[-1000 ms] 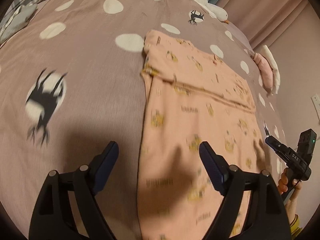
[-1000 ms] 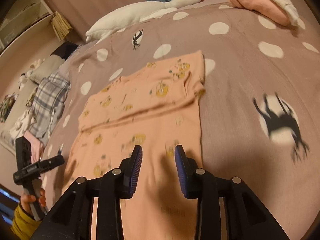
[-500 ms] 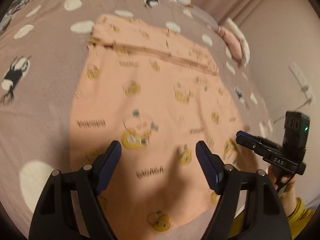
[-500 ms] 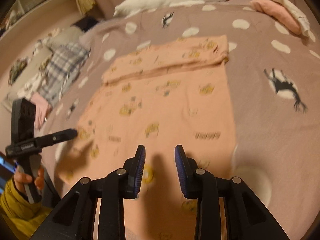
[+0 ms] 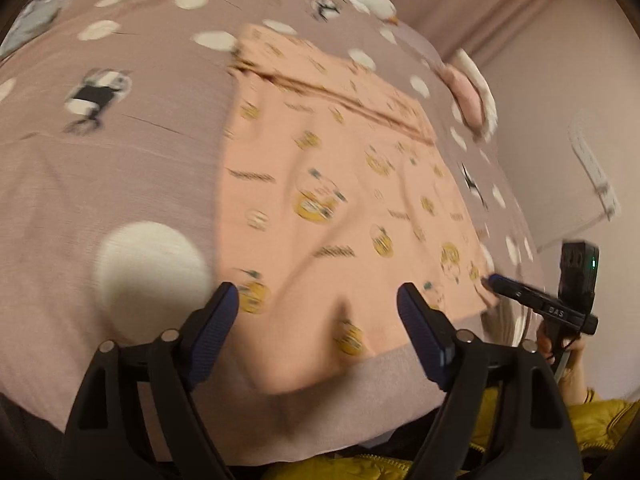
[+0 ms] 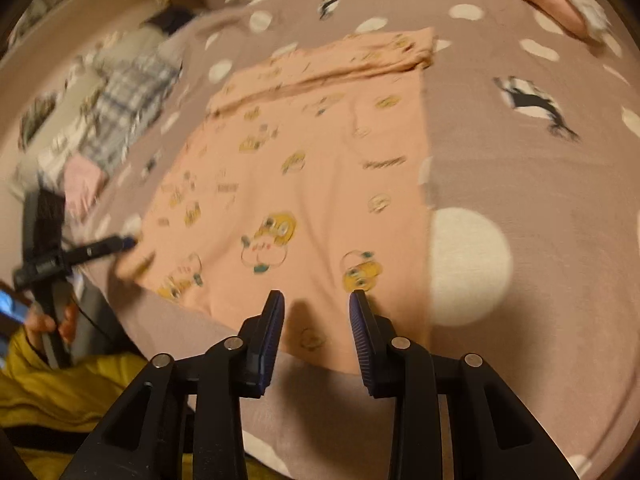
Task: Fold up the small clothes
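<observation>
Both grippers, left gripper [image 5: 318, 306] and right gripper [image 6: 317, 312], having pulled back to the peach cartoon-print cotton garment's [image 6: 304, 176] 6 o'clock hem, are hovering open, only the 12 o'clock edge folded.

"DAS" on the right gripper [image 5: 496, 280] body, garment [image 5: 340, 184] lettering too blurred

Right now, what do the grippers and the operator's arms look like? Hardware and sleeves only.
Both are black plastic. The left gripper and the right gripper have dark blue ribbed pads and silver pivot pins. The right unit's body carries white lettering, a black box with a green LED, and a thin cable. Sleeves are mustard yellow.
</observation>
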